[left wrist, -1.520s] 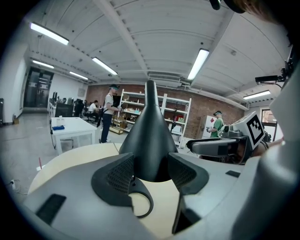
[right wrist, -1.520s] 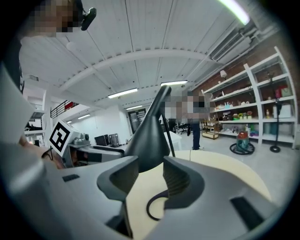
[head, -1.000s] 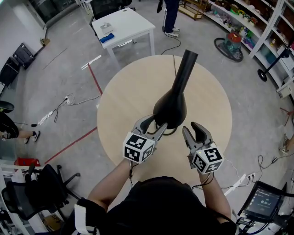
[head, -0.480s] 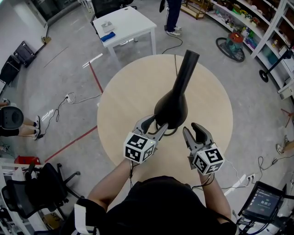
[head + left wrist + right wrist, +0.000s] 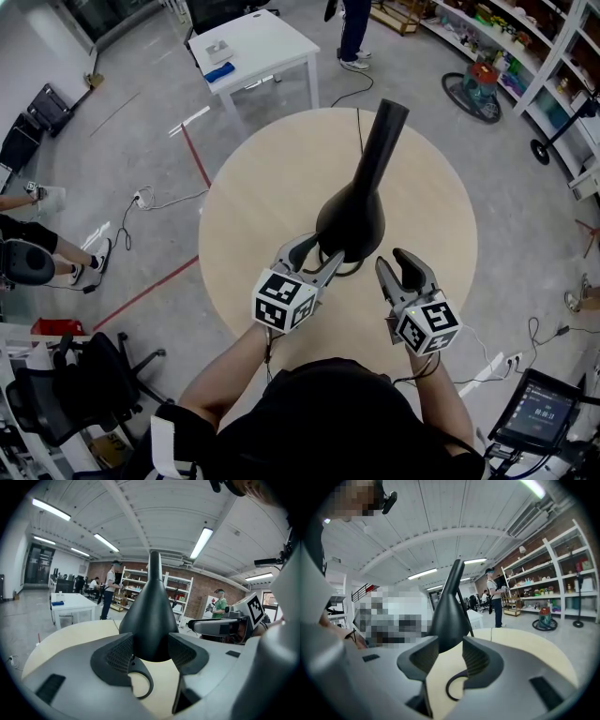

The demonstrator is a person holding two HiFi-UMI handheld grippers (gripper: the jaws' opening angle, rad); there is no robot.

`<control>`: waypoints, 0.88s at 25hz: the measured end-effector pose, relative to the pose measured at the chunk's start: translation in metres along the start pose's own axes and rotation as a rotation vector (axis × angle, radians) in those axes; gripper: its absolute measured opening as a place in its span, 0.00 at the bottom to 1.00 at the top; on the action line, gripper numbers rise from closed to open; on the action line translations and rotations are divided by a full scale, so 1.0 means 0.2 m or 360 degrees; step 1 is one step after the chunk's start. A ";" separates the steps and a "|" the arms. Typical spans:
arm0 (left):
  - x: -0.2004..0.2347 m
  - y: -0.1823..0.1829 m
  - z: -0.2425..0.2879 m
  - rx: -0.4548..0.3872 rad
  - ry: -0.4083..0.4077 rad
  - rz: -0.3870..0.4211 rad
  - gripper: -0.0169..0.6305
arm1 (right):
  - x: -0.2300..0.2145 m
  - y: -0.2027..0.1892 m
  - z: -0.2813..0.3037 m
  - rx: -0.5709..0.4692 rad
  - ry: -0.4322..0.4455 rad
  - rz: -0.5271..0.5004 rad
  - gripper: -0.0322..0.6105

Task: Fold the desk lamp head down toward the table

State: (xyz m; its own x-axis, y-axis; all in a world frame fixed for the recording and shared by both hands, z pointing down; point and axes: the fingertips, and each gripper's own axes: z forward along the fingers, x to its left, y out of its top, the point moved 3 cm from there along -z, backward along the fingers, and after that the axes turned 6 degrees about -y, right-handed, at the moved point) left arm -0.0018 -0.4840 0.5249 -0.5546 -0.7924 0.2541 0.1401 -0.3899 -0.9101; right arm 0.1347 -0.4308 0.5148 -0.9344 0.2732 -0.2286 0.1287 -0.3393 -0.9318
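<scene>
Concrete floor with loose cables and red tape lines runs round a pale round surface (image 5: 253,216). A white table stands beyond it, shelves fill the right wall, and a few people are farther off.

On the surface's near half stands the black lamp (image 5: 352,220), with nothing else visible on the surface. The lamp has a flared, bulbous body low down that narrows into a long neck, which rises and leans away from the person.

The left tool (image 5: 319,255) is clenched on the flared body, its ribbed pads pressing either side in the left gripper view. The right tool (image 5: 396,264) is released, its jaws apart over bare surface just beside the lamp's right flank.

The shell looks hard, smooth and stiff, so it probably gives nothing under the pads. The taper looks likely to let pads slide toward the thin end. It seems fairly light, so pushing high on the neck could tip or skate the whole lamp.

A sound hold would pin the wide body with one tool and press the neck near its top with the other. No view shows a hinge.
</scene>
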 end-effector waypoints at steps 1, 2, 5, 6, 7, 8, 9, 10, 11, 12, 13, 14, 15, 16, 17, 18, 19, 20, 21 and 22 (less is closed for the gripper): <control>0.00 0.00 0.00 -0.0001 -0.0001 0.0000 0.36 | 0.00 0.00 0.00 0.0001 0.0000 0.0000 0.29; 0.00 0.00 0.00 -0.0001 -0.0001 0.0000 0.36 | 0.00 0.00 0.00 0.0002 0.0000 0.0000 0.29; 0.00 0.00 0.00 0.0000 -0.0005 -0.0001 0.36 | 0.01 0.00 0.01 0.0003 0.0001 0.0001 0.29; 0.00 0.00 -0.01 -0.0001 -0.0006 -0.0002 0.36 | 0.01 0.00 0.01 0.0003 0.0002 0.0000 0.29; 0.00 0.00 -0.01 -0.0003 -0.0007 -0.0003 0.36 | 0.02 0.01 0.01 0.0004 0.0003 -0.0001 0.29; 0.00 0.01 -0.01 -0.0006 -0.0009 -0.0004 0.36 | 0.02 0.01 0.01 0.0005 0.0005 -0.0001 0.29; 0.00 0.01 -0.01 -0.0009 -0.0010 -0.0004 0.36 | 0.02 0.01 0.01 0.0007 0.0007 -0.0001 0.29; 0.00 0.01 -0.01 -0.0012 -0.0012 -0.0005 0.36 | 0.02 0.01 0.02 0.0007 0.0009 0.0000 0.29; 0.00 0.01 -0.01 -0.0013 -0.0013 -0.0005 0.36 | 0.03 0.01 0.02 0.0007 0.0011 0.0002 0.29; 0.00 0.01 0.00 -0.0013 -0.0014 -0.0007 0.36 | 0.03 0.01 0.02 0.0007 0.0012 0.0003 0.29; 0.00 0.01 0.00 -0.0013 -0.0014 -0.0010 0.36 | 0.03 0.02 0.02 0.0008 0.0013 0.0004 0.29; 0.01 0.01 0.00 -0.0012 -0.0014 -0.0014 0.36 | 0.03 0.02 0.02 0.0009 0.0015 0.0004 0.29; 0.01 0.02 0.00 -0.0011 -0.0013 -0.0017 0.36 | 0.03 0.02 0.03 0.0012 0.0017 0.0004 0.29; 0.01 0.01 0.01 -0.0010 -0.0013 -0.0019 0.36 | 0.03 0.01 0.03 0.0015 0.0019 0.0003 0.29; 0.01 0.01 0.01 -0.0008 -0.0013 -0.0020 0.36 | 0.02 0.01 0.02 0.0019 0.0020 0.0002 0.29; 0.01 0.01 0.02 -0.0005 -0.0014 -0.0020 0.36 | 0.02 0.01 0.02 0.0022 0.0020 0.0001 0.29; 0.01 0.01 0.03 -0.0003 -0.0016 -0.0022 0.36 | 0.01 0.00 0.02 0.0024 0.0020 0.0000 0.29; 0.01 0.01 0.05 -0.0001 -0.0019 -0.0023 0.36 | 0.01 0.00 0.02 0.0025 0.0019 0.0000 0.29; 0.01 0.01 0.05 0.0000 -0.0023 -0.0024 0.36 | 0.00 0.00 0.02 0.0024 0.0018 0.0000 0.29; 0.02 0.01 0.06 0.0000 -0.0027 -0.0023 0.36 | 0.01 0.00 0.01 0.0021 0.0015 0.0000 0.29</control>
State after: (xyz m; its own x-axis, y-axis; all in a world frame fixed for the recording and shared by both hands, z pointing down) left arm 0.0064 -0.4927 0.5278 -0.5428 -0.7943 0.2729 0.1320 -0.4016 -0.9063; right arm 0.1325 -0.4330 0.5153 -0.9312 0.2818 -0.2313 0.1242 -0.3512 -0.9280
